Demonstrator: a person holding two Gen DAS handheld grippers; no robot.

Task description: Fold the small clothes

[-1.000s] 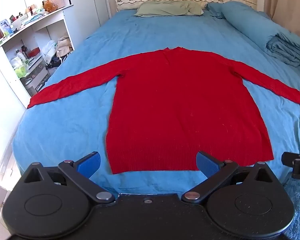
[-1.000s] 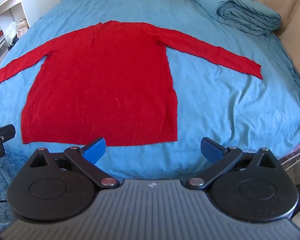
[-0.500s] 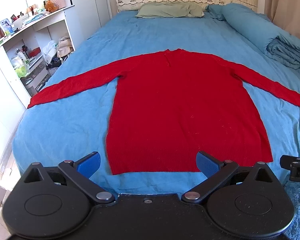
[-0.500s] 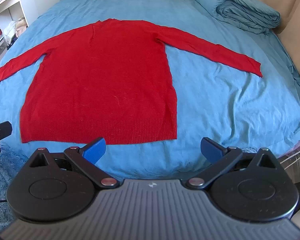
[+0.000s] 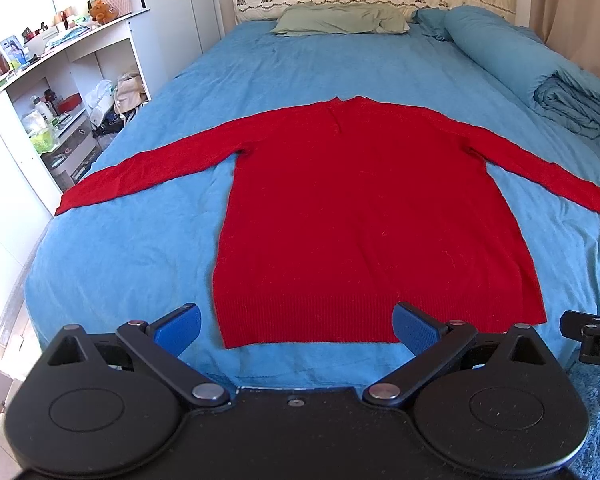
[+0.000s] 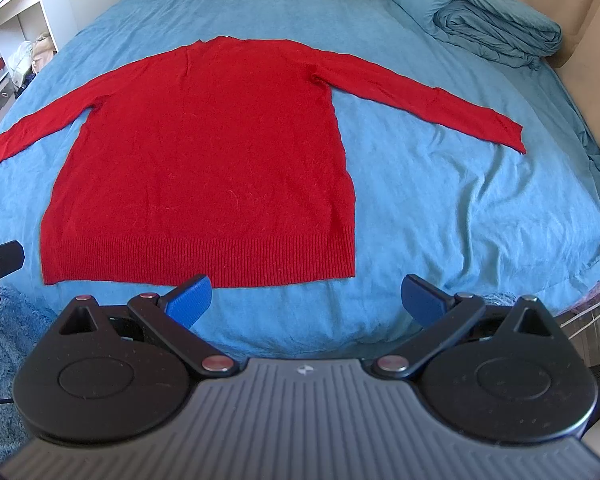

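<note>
Jaws, left gripper (image 5: 296,326): spread wide, nothing between the blue pads. Jaws, right gripper (image 6: 306,295): likewise spread, empty.

Red sweater (image 5: 364,208): flat on the blue bedsheet (image 5: 132,248), front or back side not determinable, collar away from the grippers, ribbed hem (image 6: 204,258) nearest them. Left sleeve (image 5: 152,172) and right sleeve (image 6: 416,98) both stretched outward from the sweater body. Both grippers short of the hem, apart from the cloth. No fold started.

Beyond the sweater collar: green pillow (image 5: 340,22). Beyond the right sleeve: rolled blue duvet (image 6: 488,24). Past the left sleeve cuff, off the bed: white shelving (image 5: 52,92).

Risks, as judgements:
- Sheet pinched together with the knit, given soft bedding under thin fabric; whole surface dragged on the lift.
- Single layer caught at the hem; back layer left behind, fold crooked.
- Uneven pull between the two grippers; skewed fold line, sleeves bunched.
- Left cuff close to the bed edge; possible slide over the side.
</note>
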